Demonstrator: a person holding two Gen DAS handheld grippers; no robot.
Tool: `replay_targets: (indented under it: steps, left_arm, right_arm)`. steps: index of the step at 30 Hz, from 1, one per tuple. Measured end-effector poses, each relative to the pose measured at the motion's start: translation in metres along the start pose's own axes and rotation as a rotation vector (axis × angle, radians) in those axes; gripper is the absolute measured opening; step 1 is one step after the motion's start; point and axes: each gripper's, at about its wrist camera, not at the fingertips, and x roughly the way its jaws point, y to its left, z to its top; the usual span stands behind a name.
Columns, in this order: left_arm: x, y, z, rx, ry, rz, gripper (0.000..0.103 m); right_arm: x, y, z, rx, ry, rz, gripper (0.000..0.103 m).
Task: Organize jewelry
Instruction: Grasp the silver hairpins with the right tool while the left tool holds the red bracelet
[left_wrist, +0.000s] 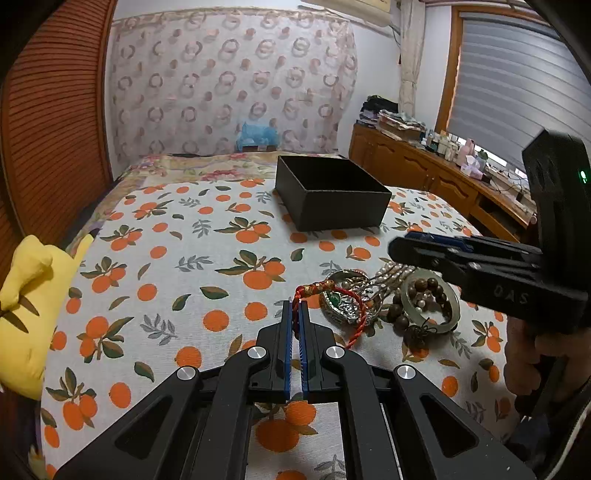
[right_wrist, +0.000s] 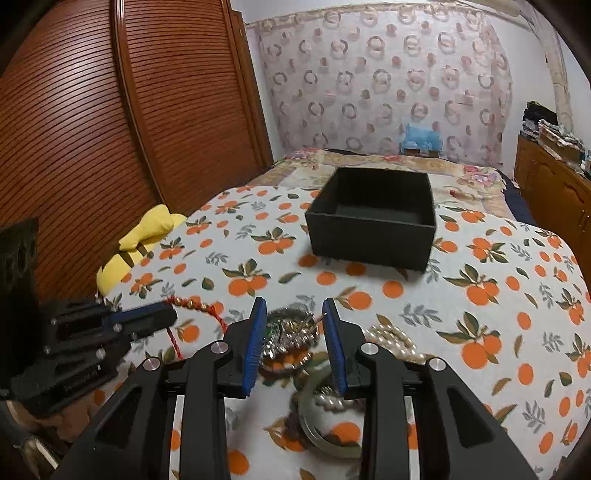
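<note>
Orange-print cloth covers the bed (left_wrist: 155, 258). Left fingers (left_wrist: 295, 306) pinch the red cord (left_wrist: 314, 290) tight. Right fingers (right_wrist: 295, 325) stand half open over the silver bangle (right_wrist: 291, 332), not holding it. Lift the cord slowly so it doesn't drag the pile, then carry it to the box (right_wrist: 373, 236) behind.

The left gripper (left_wrist: 295, 306) is clamped on a red cord bracelet (left_wrist: 334, 295), at the near left edge of the jewelry pile (left_wrist: 388, 299); the black box (left_wrist: 332, 197) stands beyond that pile, the right gripper (left_wrist: 402, 245) above it
</note>
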Motion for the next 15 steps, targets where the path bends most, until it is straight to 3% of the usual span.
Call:
replay_targets:
  steps: [5, 8, 15]
  left_arm:
    - [-0.002, 0.002, 0.001, -0.004, -0.004, 0.001, 0.003]
    - [-0.004, 0.003, 0.001, -0.007, -0.008, 0.002, 0.002]
    - [-0.004, 0.004, 0.0, -0.005, -0.011, 0.003, 0.003]
  right_arm:
    - [0.005, 0.004, 0.008, -0.009, -0.009, -0.007, 0.027]
    - [0.006, -0.001, 0.012, -0.005, -0.011, -0.02, 0.004]
    - [0.003, -0.01, 0.015, 0.003, 0.001, -0.003, 0.002]
